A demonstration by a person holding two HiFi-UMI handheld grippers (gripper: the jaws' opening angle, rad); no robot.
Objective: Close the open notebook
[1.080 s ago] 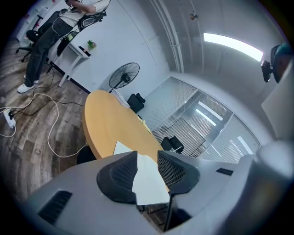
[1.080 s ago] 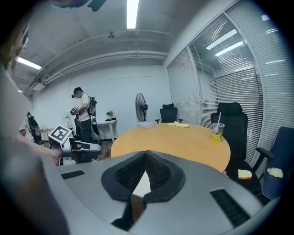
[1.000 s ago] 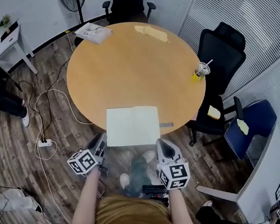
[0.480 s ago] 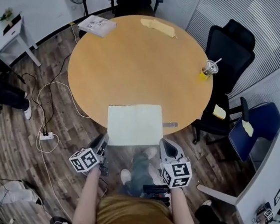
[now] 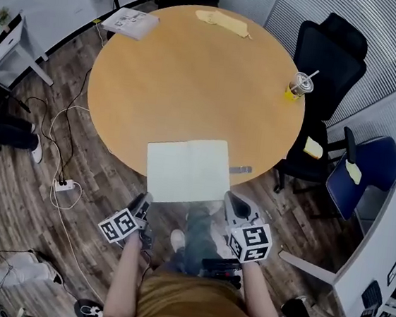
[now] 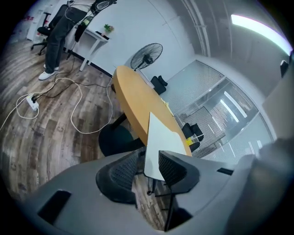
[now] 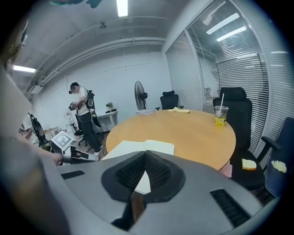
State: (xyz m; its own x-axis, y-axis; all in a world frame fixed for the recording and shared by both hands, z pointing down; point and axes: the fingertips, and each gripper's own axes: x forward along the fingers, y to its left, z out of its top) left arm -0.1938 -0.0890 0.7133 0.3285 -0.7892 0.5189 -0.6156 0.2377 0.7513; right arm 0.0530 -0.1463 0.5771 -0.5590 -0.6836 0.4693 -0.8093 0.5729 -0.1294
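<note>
Widening just now: L gripper (image 6: pixel 150 161) jaws have been opening and are now broad, w/ the notebook (image 5: pixel 186 168) near-left corner lined up in the gap, not pinched yet. R gripper (image 7: pixel 145 154) is closed tight, empty. Notebook unmoved, flat open at near edge of table (image 5: pixel 192 82). Prob. prep to lift left page & fold over.

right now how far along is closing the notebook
Done: nothing; the notebook lies open flat at the table's near edge. In hand: the left gripper, jaws apart and just opened wider, sits at its near left corner without pressing it; the right gripper is shut and empty beside the near right corner. To do: lift one half and fold it over.
</note>
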